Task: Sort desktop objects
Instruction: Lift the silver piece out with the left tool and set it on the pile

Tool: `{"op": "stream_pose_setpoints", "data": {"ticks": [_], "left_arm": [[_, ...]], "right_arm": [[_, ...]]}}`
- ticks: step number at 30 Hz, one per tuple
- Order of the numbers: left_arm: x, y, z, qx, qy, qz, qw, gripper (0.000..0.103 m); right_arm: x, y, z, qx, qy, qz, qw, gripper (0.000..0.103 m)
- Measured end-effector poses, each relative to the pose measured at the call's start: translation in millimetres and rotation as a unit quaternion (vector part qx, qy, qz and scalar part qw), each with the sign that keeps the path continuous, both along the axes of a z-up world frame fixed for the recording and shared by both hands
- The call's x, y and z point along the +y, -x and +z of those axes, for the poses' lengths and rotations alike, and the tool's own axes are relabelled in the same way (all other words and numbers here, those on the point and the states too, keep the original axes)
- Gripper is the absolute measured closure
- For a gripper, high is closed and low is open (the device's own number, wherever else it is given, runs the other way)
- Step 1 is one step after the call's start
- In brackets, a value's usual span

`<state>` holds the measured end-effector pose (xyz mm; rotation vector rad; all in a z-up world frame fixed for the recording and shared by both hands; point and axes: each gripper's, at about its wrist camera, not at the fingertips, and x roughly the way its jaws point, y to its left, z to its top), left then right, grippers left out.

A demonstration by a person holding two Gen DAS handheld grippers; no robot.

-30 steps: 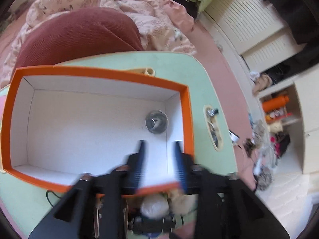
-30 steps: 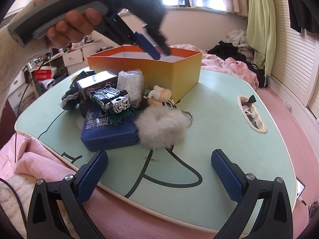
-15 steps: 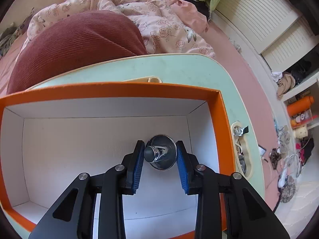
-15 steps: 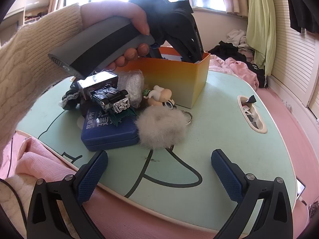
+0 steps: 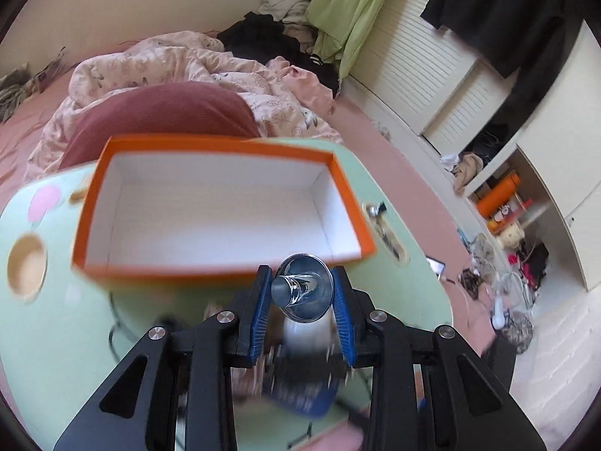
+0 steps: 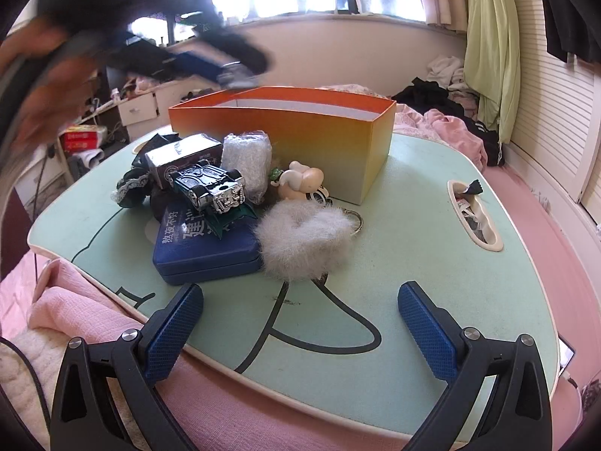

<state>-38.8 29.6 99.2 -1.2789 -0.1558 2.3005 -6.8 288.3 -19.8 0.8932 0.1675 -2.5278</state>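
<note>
metal cup: shiny metal cup (image 5: 302, 287) is clamped between the left gripper (image 5: 301, 293) fingers, mouth facing the camera. It is lifted clear, in front of the near wall of the orange box (image 5: 221, 203). Half a second ago it sat on the box floor with the fingers either side of it.
left gripper: blue fingers (image 5: 260, 306) press on both sides of the cup. A second ago they stood wider, nothing between them, above the box rim; since then they closed on the cup. In the right wrist view it shows as a motion-blurred shape up and left of the box, held by a hand (image 6: 45, 86).
orange box: white inside, nothing in it now. Same spot on the green counter (image 6: 413, 244).
right gripper: right gripper (image 6: 300, 323) fingers spread wide, gripping nothing, over the near counter edge. Unchanged across the frames.
pile: blue case (image 6: 204, 242), toy car (image 6: 210, 188), fluffy white pompom (image 6: 304, 240), small figurine (image 6: 302, 184), silver packet (image 6: 182, 159) all stay put beside the box.
</note>
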Motion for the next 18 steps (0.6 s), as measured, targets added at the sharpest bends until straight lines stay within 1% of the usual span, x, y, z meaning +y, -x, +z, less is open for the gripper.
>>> {"op": "stream_pose_setpoints", "data": {"ticks": [3,5,7,8,9,11,12,13,16,18], "left_arm": [[-7,-13,-16,0.000,0.013,0.003,0.9999,0.070],[-10,-11,-21,0.012,0.011,0.021,0.9996,0.070],[-10,-7,-20,0.034,-0.004,0.028,0.9990,0.063],[-10,-5,-18,0.047,-0.013,0.034,0.9982,0.053],[-11,-6,-16,0.056,-0.020,0.038,0.9975,0.047],[-13,-12,-11,0.076,-0.034,0.046,0.9955,0.043],[-15,-17,-9,0.081,-0.032,0.048,0.9950,0.041],[-16,-24,-8,0.087,-0.020,0.050,0.9947,0.040],[-19,-59,-10,0.118,0.046,0.049,0.9908,0.040],[-27,-82,-17,0.133,0.071,0.048,0.9874,0.039]], "right_arm": [[0,0,0,0.000,0.000,0.000,1.000,0.000],[0,0,-1,0.000,0.000,0.000,1.000,0.000],[0,-1,-1,0.000,0.000,0.000,1.000,0.000],[0,0,-1,0.000,0.000,0.000,1.000,0.000],[0,0,-1,0.000,0.000,0.000,1.000,0.000],[0,0,-1,0.000,0.001,0.000,1.000,0.000],[0,-1,-1,0.000,0.001,0.000,1.000,0.000],[0,-1,-1,0.000,0.000,0.000,1.000,0.000],[-1,0,-1,0.000,0.000,0.000,1.000,0.000],[0,1,-1,0.000,0.000,0.000,1.000,0.000]]}}
